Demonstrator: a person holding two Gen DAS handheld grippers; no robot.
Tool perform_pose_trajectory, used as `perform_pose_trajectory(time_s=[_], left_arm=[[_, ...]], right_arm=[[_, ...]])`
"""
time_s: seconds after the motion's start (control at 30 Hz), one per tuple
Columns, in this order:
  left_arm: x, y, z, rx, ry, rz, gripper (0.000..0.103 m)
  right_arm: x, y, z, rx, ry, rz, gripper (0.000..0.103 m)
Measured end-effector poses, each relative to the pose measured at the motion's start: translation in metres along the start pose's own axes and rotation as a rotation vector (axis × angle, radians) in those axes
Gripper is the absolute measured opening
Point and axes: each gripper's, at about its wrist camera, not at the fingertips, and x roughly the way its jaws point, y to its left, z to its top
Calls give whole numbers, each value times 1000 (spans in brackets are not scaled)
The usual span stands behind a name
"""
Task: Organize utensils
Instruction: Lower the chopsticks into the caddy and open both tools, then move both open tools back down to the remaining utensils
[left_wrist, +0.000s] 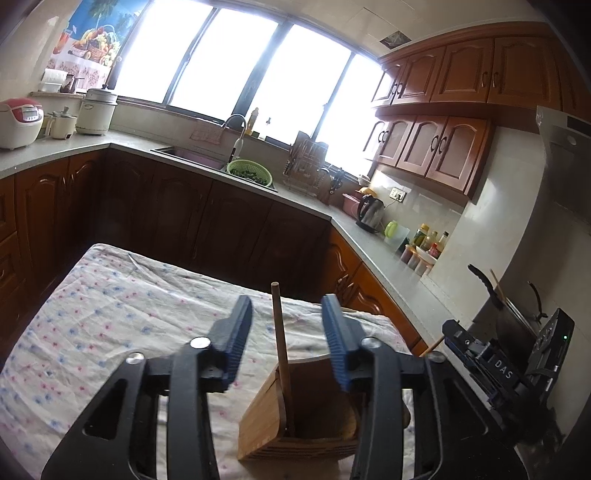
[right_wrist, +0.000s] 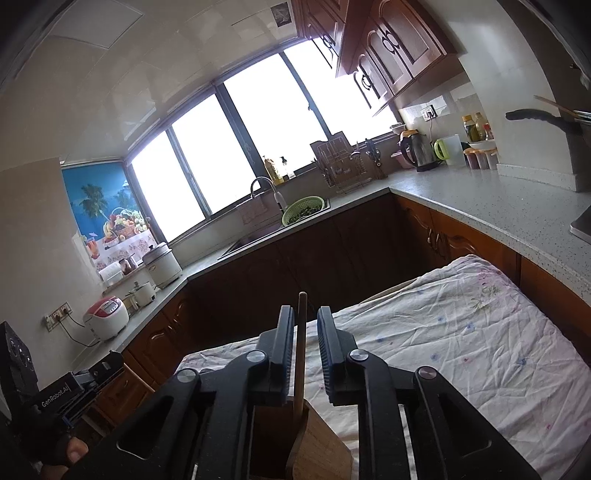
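A wooden utensil holder (left_wrist: 295, 417) stands on the cloth-covered table (left_wrist: 110, 314). A thin wooden stick, like a chopstick or utensil handle (left_wrist: 280, 343), stands upright in it. My left gripper (left_wrist: 286, 306) is open above the holder, its fingers on either side of the stick and apart from it. In the right wrist view the same stick (right_wrist: 301, 354) rises from the holder (right_wrist: 317, 446) between the fingers of my right gripper (right_wrist: 306, 321). Those fingers stand a little apart; the left pad (right_wrist: 286, 332) is close to the stick, the other clear of it.
Kitchen counters with wooden cabinets wrap the room. A sink with a green colander (left_wrist: 249, 171), a dish rack (left_wrist: 306, 162), a kettle (left_wrist: 369, 212) and condiment bottles (left_wrist: 428, 242) sit on the counter. Rice cookers (left_wrist: 18, 123) stand at the left.
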Motion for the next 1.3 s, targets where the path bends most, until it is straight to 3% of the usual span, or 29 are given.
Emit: perform_pose_trajectory(time_s=[0.03,0.17,0.23,0.33,0.83,1.3], left_arm=[[-3,-1,0,5,-8,7,52],[-11,-2,0,13,-2,12,66],[-17,0,-2,14,0,26,77],[-31,5,-8,2,-8,41,87],[-104,28,-54,2,71,111,91],[-152,41,-108,-20,180,98,91]], right_arm=[[-1,-1,0,3,0,6,48],[-12,-2,1,8,3,6,58],[-19,-3,1,17,2,15,81],[-36,-3,-1,14,-15,20,102],[-104,9,-44,-42,61,57,102],[-161,-2,-93,-8,121,24,102]])
